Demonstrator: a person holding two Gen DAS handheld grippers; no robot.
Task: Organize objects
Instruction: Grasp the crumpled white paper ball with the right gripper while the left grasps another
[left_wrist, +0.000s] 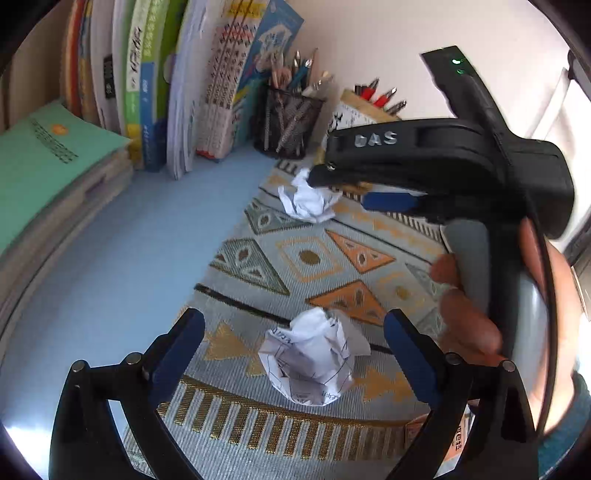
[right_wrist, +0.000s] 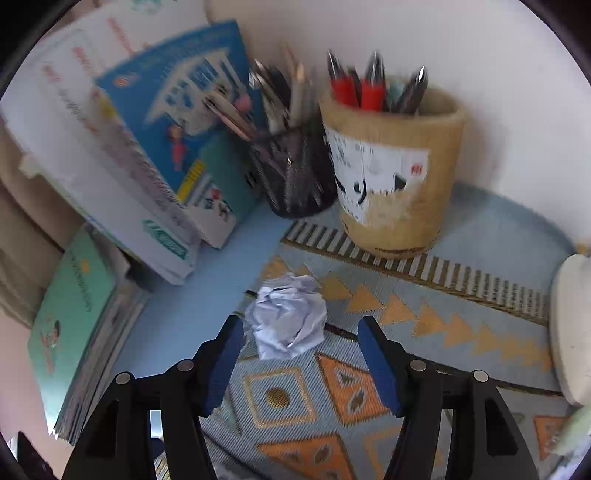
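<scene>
A crumpled white paper ball with printed lines (left_wrist: 314, 360) lies on the patterned mat (left_wrist: 306, 254), between the spread blue pads of my left gripper (left_wrist: 293, 334), which is open around it. A second plain crumpled ball (left_wrist: 308, 197) lies farther back; it also shows in the right wrist view (right_wrist: 286, 315). My right gripper (right_wrist: 301, 330) is open, its pads on either side of this ball's near edge. In the left wrist view the right gripper (left_wrist: 345, 184) reaches in from the right, held by a hand (left_wrist: 465, 306).
A black mesh pen cup (right_wrist: 295, 173) and a wooden pen cup (right_wrist: 395, 177) stand at the back by the wall. Upright books (left_wrist: 155, 85) and a stack topped by a green booklet (left_wrist: 48, 155) line the left. A white round object (right_wrist: 570, 328) sits at the right.
</scene>
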